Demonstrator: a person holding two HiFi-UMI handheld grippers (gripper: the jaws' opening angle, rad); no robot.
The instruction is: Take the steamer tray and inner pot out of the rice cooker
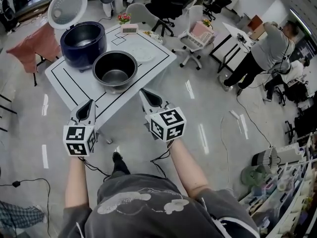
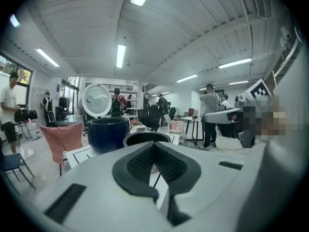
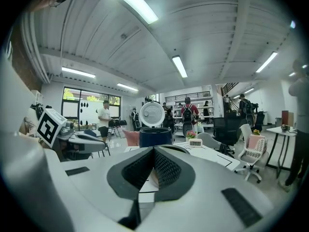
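Observation:
The dark blue rice cooker (image 1: 83, 43) stands on the white table (image 1: 74, 86) with its round lid (image 1: 67, 8) raised. In front of it on the table rests the dark metal inner pot (image 1: 115, 69). To the pot's right lies the white steamer tray (image 1: 141, 53). Both grippers hover off the table's near edge, shut and holding nothing: my left gripper (image 1: 90, 104) on the left and my right gripper (image 1: 147, 94) just below the pot. The left gripper view shows shut jaws (image 2: 154, 146) with cooker (image 2: 107, 133) and pot (image 2: 147, 137) beyond. From the right gripper (image 3: 153, 151), the cooker (image 3: 155, 136) lies ahead.
A small digital clock (image 1: 130, 28) and a flower pot (image 1: 124, 18) sit at the table's far side. A pink-draped chair (image 1: 32, 43) stands left of the table, a white office chair (image 1: 195, 36) to its right. People work at desks (image 1: 267, 51) further right.

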